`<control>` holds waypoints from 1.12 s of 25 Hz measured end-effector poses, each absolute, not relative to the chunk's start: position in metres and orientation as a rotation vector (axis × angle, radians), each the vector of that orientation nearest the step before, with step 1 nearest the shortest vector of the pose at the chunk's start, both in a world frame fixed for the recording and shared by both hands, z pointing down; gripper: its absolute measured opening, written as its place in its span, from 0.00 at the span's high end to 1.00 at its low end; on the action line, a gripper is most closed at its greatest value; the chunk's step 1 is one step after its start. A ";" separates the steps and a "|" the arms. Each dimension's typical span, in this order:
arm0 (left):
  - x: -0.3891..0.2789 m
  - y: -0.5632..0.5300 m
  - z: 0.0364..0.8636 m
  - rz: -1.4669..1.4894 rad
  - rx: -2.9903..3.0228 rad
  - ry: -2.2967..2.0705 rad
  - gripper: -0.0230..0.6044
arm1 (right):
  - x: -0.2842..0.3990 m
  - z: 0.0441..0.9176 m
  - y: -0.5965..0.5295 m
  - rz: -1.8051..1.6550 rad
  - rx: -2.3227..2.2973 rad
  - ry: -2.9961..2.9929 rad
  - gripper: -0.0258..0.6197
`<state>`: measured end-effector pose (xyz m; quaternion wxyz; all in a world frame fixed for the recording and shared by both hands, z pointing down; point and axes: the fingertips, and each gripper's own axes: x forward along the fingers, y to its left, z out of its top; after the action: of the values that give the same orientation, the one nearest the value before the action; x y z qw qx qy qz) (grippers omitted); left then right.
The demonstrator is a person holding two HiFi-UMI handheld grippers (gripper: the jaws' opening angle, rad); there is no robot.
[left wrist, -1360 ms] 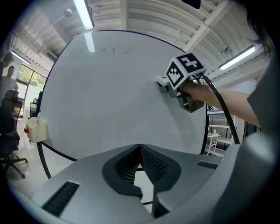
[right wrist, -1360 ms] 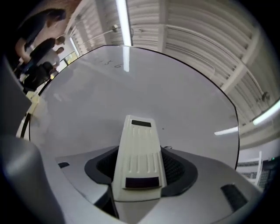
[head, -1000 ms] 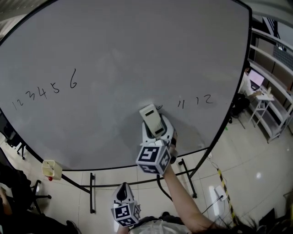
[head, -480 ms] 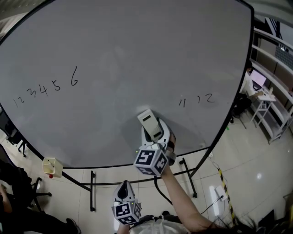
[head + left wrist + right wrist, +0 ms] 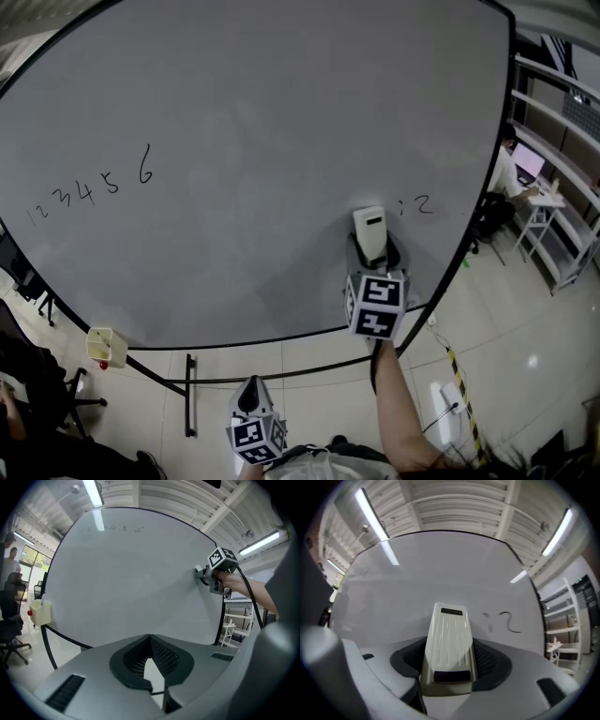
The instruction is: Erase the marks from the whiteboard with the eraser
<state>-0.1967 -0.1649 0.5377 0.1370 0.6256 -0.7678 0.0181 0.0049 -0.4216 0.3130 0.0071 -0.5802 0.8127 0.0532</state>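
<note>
Whiteboard [image 5: 262,112]: huge thing, stands right in front of both grippers. Most of it is bare grey, with writing only far out to the left and just to the right of the right gripper.

Right gripper [image 5: 372,249]: raised up at the lower right part of the board and clamped on the eraser, one jaw on each long side. Its own view shows it clearly [image 5: 450,665].

Left gripper [image 5: 249,397]: hangs low, below the board's bottom edge, well apart from the right one, down and to its left. The jaws are pinched together with nothing between them [image 5: 151,660].

Eraser [image 5: 449,639]: cream-coloured block sticking out forward past the right gripper's jaws, far end up against the board [image 5: 371,228].

Mark "12" [image 5: 417,204]: just right of the eraser's far end, close to it but not under it [image 5: 506,620].

Marks "1 2 3 4 5 6" [image 5: 89,190]: a row way off to the left of the right gripper, and well above the left one.

Yellow box [image 5: 105,347]: small, hangs at the board's lower edge, to the left of the left gripper [image 5: 40,612].
</note>
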 end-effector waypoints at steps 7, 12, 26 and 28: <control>-0.174 -0.174 0.525 0.035 1.876 -2.202 0.96 | -0.014 0.316 -0.416 0.307 -1.755 2.674 0.51; -0.182 -0.163 0.540 0.072 1.829 -2.197 0.96 | 0.101 0.301 -0.462 -0.039 -1.887 2.391 0.51; -0.182 -0.167 0.541 0.064 1.796 -2.218 0.96 | 0.101 0.311 -0.465 -0.019 -1.881 2.464 0.51; -0.185 -0.166 0.545 0.067 1.772 -2.219 0.96 | 0.093 0.308 -0.458 -0.037 -1.853 2.476 0.51</control>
<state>-0.1854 -0.1656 0.5453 0.1498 0.6168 -0.7724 0.0232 0.0928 -0.4578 0.3078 0.0242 -0.5989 0.8004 -0.0119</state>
